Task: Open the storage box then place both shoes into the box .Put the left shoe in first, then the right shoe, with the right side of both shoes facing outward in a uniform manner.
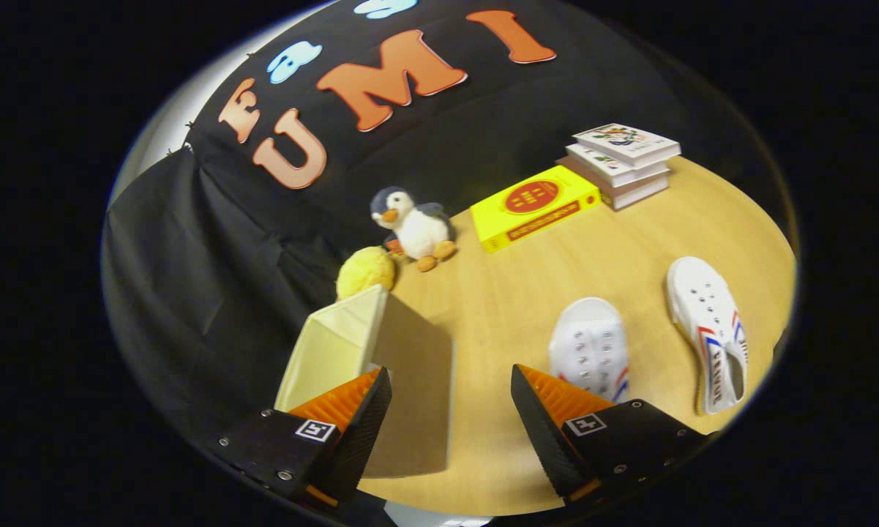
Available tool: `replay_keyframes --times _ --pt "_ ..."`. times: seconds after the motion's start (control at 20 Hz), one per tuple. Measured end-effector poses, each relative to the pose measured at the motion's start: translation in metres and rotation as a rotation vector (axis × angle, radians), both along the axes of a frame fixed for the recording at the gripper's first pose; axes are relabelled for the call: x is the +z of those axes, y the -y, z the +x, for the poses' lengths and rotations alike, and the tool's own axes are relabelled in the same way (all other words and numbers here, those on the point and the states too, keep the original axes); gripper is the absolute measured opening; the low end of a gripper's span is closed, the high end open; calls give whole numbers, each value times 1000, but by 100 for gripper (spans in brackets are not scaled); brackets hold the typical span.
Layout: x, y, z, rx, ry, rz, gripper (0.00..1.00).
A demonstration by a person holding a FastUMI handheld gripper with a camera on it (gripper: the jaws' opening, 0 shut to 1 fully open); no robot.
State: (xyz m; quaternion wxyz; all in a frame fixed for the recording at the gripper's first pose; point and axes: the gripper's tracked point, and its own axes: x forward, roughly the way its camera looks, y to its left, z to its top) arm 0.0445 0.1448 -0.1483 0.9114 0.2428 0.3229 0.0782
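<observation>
A beige fabric storage box (380, 366) stands on the wooden table, its open top showing beside my left finger (351, 410). Two white canvas shoes with red and blue side stripes lie on the table: one shoe (589, 348) just ahead of my right finger (556, 417), the other shoe (710, 329) farther right. My gripper (450, 384) is open above the table, nothing between its fingers, the box's side wall in the gap.
A plush penguin (413, 223) and a yellow fluffy ball (366, 271) sit beyond the box by the black cloth wall. A yellow book (534, 205) and a stack of books (622, 165) lie at the far side of the table (498, 293).
</observation>
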Motion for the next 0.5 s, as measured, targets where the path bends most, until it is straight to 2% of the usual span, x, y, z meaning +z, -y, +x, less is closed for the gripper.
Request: replay_keyframes --times 0.1,0.25,0.5 --pt "-19 31 -6 -43 -32 -43 98" --pt "-47 65 -14 -61 -80 -140 98" --pt "-81 76 -21 -7 -161 -203 95"
